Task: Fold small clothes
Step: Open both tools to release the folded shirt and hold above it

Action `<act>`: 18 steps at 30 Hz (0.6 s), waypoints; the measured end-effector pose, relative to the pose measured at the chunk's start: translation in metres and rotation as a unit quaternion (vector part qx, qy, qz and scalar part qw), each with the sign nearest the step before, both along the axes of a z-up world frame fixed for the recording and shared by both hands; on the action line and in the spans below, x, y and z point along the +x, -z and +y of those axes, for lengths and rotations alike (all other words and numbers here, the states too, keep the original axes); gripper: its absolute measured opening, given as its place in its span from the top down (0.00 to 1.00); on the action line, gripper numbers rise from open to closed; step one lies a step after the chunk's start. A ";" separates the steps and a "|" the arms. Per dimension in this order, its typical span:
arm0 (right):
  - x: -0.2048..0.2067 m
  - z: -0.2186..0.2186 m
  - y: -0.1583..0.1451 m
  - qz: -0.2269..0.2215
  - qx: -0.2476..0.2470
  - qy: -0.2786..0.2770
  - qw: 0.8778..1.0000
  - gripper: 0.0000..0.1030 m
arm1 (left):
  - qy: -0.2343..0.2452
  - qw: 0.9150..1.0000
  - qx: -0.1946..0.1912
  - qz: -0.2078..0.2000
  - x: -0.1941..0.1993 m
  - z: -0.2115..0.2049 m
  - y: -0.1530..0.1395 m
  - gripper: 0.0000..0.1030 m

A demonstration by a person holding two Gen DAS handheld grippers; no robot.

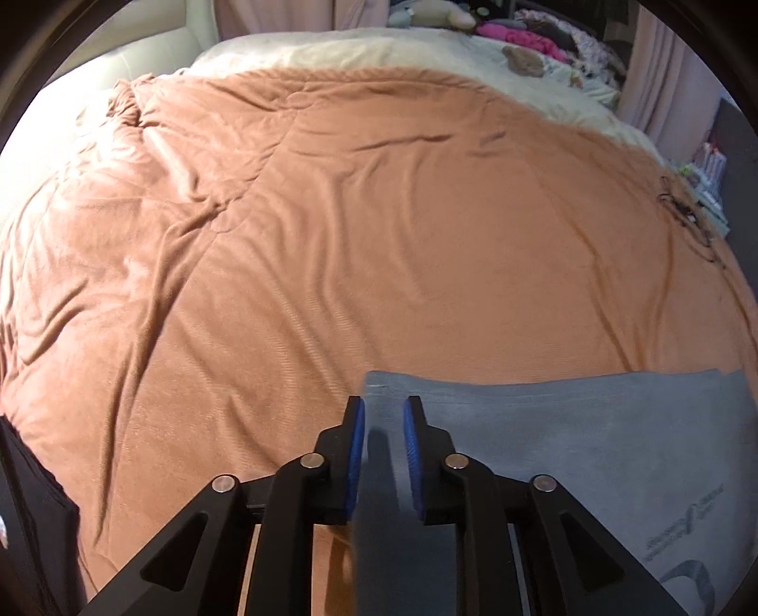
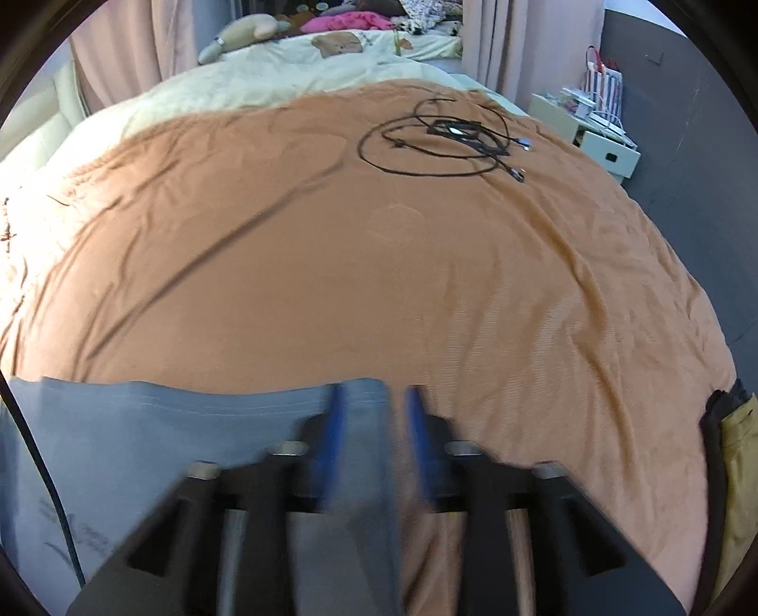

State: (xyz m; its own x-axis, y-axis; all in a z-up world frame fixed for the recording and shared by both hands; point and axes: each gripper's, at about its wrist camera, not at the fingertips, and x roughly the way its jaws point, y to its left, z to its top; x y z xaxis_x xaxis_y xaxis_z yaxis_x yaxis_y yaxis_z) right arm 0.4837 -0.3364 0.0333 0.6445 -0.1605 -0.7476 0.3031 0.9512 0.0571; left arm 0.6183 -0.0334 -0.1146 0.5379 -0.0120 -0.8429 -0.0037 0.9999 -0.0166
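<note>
A grey garment (image 1: 592,445) lies flat on the orange bedspread (image 1: 331,237), its hem edge facing away from me. My left gripper (image 1: 383,412) is open, its blue pads either side of the garment's left corner. In the right wrist view the same grey garment (image 2: 166,436) fills the lower left. My right gripper (image 2: 374,403) is open with its blue pads either side of the garment's right corner. That view is motion-blurred around the fingers. Neither gripper pinches the cloth.
A coil of black cables (image 2: 440,137) lies on the far right of the bedspread (image 2: 331,260). A cream blanket, stuffed toys and pink clothes (image 2: 350,21) lie at the head of the bed. Dark and yellow cloth (image 2: 729,436) hangs at the right edge.
</note>
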 end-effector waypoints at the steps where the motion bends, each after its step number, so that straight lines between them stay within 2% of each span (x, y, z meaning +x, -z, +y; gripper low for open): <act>1: -0.001 0.006 -0.002 -0.006 0.011 -0.016 1.000 0.52 | 0.006 1.000 -0.004 0.001 -0.001 -0.006 -0.001 0.82; 6: 0.003 0.054 0.002 0.014 0.023 -0.088 0.996 0.53 | 0.051 0.998 -0.036 0.007 -0.006 -0.050 0.000 0.82; 8: 0.006 0.071 0.004 0.021 0.023 -0.115 0.993 0.60 | 0.068 0.997 -0.047 0.008 -0.007 -0.069 0.001 0.82; 10: 0.012 0.090 0.008 0.031 0.023 -0.139 0.990 0.74 | 0.085 0.995 -0.055 0.013 -0.007 -0.086 0.004 0.82; 12: 0.019 0.100 0.012 0.037 0.029 -0.155 0.987 0.80 | 0.100 0.993 -0.063 0.017 -0.006 -0.103 0.007 0.82; 18: 0.052 0.102 0.027 0.056 0.042 -0.161 0.984 0.89 | 0.137 0.988 -0.068 0.025 0.002 -0.143 0.018 0.83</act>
